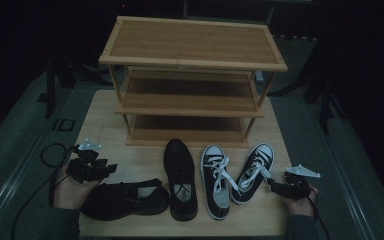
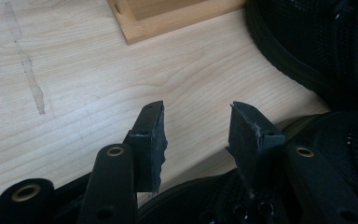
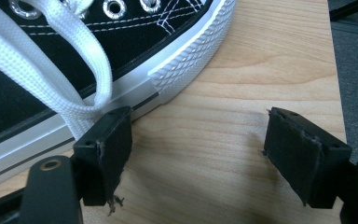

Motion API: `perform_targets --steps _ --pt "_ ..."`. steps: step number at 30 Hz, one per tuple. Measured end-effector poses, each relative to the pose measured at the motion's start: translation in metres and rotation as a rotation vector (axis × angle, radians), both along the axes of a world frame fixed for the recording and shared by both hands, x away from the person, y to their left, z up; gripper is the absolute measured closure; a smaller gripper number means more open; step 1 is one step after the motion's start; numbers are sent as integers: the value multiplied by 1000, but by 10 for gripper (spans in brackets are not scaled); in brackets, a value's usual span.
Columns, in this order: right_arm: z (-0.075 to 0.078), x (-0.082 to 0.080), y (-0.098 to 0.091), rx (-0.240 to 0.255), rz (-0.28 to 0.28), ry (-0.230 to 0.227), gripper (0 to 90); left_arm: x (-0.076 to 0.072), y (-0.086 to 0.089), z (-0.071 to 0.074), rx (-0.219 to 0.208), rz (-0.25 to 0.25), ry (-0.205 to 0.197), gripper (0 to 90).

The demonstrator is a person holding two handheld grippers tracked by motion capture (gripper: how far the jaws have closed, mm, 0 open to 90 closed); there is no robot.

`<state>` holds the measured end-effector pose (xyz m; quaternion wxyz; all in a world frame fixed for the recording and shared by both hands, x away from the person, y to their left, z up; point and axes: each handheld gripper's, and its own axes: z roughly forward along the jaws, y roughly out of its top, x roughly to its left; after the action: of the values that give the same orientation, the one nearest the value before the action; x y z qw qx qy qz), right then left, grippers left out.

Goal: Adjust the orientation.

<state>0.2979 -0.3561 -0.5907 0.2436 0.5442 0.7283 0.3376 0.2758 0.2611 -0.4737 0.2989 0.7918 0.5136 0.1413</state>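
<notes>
Four shoes lie on the wooden table (image 1: 100, 130) in front of a three-tier wooden shoe rack (image 1: 190, 75). A black mesh shoe (image 1: 125, 200) lies crosswise at the front left, and a second black shoe (image 1: 180, 177) points at the rack. To their right lie two black-and-white laced sneakers (image 1: 216, 180) (image 1: 252, 172). My left gripper (image 1: 111, 169) is open just above the mesh shoe (image 2: 345, 154), with bare table between its fingertips (image 2: 151, 135). My right gripper (image 3: 198, 135) is open beside the right sneaker (image 3: 74, 56). Its left jaw is close against the white sole, under a lace.
A foot of the rack (image 2: 168, 18) stands just beyond my left gripper, with the second black shoe (image 2: 317, 42) to its right. The table's right edge (image 3: 335, 70) is close to my right gripper. Dark floor surrounds the table.
</notes>
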Motion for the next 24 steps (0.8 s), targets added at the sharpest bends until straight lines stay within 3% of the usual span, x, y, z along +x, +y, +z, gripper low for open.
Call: perform_targets --steps 24 --pt "0 0 0 0 0 0 231 -20 10 -3 -7 23 35 602"
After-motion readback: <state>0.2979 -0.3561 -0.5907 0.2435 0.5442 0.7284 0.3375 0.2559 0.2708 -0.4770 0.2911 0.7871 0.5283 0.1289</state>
